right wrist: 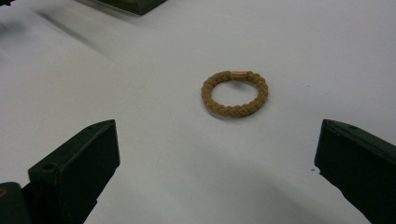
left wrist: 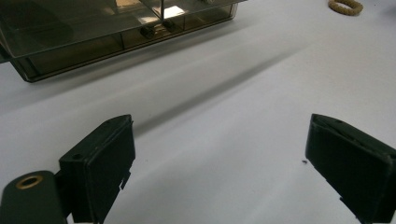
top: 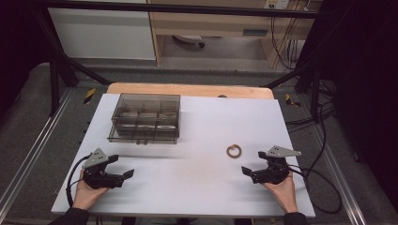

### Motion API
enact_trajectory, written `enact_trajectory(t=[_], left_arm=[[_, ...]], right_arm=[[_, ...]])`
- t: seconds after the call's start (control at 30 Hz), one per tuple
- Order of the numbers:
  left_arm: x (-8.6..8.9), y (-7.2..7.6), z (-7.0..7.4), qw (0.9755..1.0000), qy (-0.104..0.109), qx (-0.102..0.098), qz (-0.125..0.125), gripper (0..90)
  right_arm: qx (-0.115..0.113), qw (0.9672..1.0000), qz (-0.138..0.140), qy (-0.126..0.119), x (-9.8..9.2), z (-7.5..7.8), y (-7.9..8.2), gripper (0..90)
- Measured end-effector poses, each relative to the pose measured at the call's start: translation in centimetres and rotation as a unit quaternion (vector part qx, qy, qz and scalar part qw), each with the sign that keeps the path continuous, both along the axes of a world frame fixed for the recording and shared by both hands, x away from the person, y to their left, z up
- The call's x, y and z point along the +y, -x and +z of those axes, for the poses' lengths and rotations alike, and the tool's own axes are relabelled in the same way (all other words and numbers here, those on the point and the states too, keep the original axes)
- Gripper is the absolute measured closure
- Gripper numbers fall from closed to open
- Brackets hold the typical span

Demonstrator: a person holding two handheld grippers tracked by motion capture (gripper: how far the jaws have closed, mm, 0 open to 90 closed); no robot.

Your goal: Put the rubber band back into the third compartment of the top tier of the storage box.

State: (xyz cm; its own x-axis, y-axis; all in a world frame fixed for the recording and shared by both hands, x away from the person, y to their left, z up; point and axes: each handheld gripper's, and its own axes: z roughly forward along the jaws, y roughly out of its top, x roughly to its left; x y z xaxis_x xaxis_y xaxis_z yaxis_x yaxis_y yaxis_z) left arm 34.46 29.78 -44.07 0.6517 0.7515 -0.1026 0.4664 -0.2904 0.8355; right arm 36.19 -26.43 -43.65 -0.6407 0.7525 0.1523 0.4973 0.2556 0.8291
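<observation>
High view: white desk (top: pixel 197 183); smoky transparent plastic compartment box (top: pixel 145 118) far left; tan braided cord ring (top: pixel 233 151) lies loose near right hand-held gripper (top: pixel 250 171). Left hand-held gripper (top: pixel 123 175) rests apart, likely waiting.

Left gripper view: jaws spread, empty, box ahead.

Right gripper view: jaws wide, empty, ring centred ahead, seemingly lined up for pickup.

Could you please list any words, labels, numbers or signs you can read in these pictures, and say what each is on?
None can be read. The clear organizer box, braided ring and white table bear no visible text. The blue label on the far wooden bench is too blurred to read.
</observation>
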Motion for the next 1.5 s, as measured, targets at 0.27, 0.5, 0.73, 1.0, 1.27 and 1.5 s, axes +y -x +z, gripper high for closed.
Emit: enact_trajectory(t=[0.27,0.5,0.73,1.0,1.27,1.5], left_arm=[[0.1,-0.1,0.0,1.0,0.003,0.001,0.003,8.3],[0.3,0.0,-0.1,1.0,0.004,0.003,0.006,8.3],[0.3,0.0,-0.2,1.0,0.004,0.004,0.006,8.3],[0.3,0.0,-0.2,1.0,0.002,0.004,0.006,8.5],[0.3,0.0,-0.3,0.9999,0.003,0.005,0.009,8.6],[0.3,0.0,-0.3,0.9999,0.002,0.005,0.009,8.6]], right_arm=[[0.002,0.9999,0.001,0.011,0.9,0.3,-0.7,0.8],[0.004,0.9999,-0.009,0.006,1.2,0.7,-1.4,1.0],[0.008,0.9997,-0.017,0.016,1.9,1.0,-2.4,1.1],[0.016,0.9994,-0.024,0.02,2.4,1.3,-3.9,2.3],[0.026,0.9983,-0.037,0.036,3.0,1.0,-5.4,6.1],[0.031,0.9971,-0.047,0.05,3.0,0.5,-6.3,14.8]])
